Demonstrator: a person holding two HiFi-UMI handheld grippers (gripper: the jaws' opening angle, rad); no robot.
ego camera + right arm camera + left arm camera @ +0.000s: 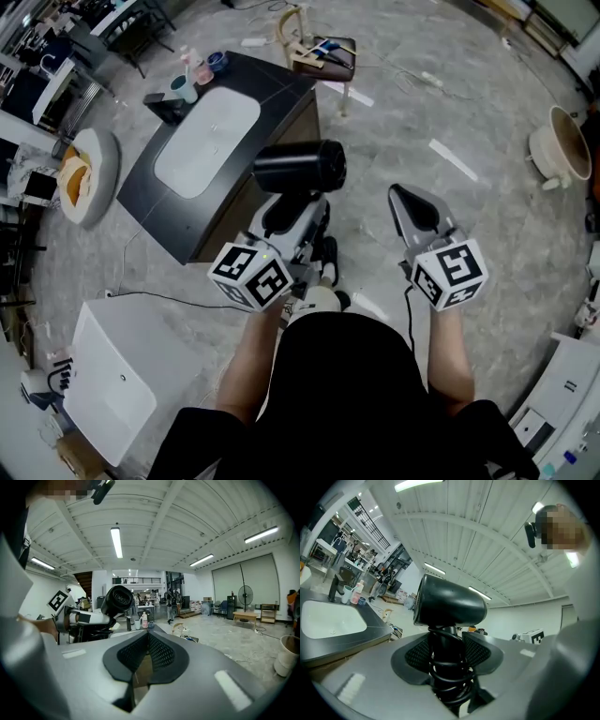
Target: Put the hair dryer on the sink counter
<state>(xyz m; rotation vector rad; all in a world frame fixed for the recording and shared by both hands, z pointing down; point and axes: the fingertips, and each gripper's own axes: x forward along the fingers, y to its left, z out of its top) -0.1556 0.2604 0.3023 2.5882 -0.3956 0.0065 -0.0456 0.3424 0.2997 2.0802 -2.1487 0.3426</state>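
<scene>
A black hair dryer (300, 167) stands barrel-up in my left gripper (289, 204), a little off the near right corner of the dark sink counter (281, 98). In the left gripper view the dryer (450, 603) rises from the jaws, which are shut on its handle with the cord coiled round it (447, 667). The counter (370, 632) with its white basin (328, 620) lies to the left and lower. My right gripper (412, 208) hovers to the right, shut and empty (147, 648). From there the dryer (118, 601) shows at the left.
Bottles and cups (192, 80) and a black faucet (164, 105) stand at the counter's far end. A wooden stool (319, 52) is beyond it, a round cushion (89, 173) to its left, a white box (112, 380) near left, and a pale bucket (562, 141) far right.
</scene>
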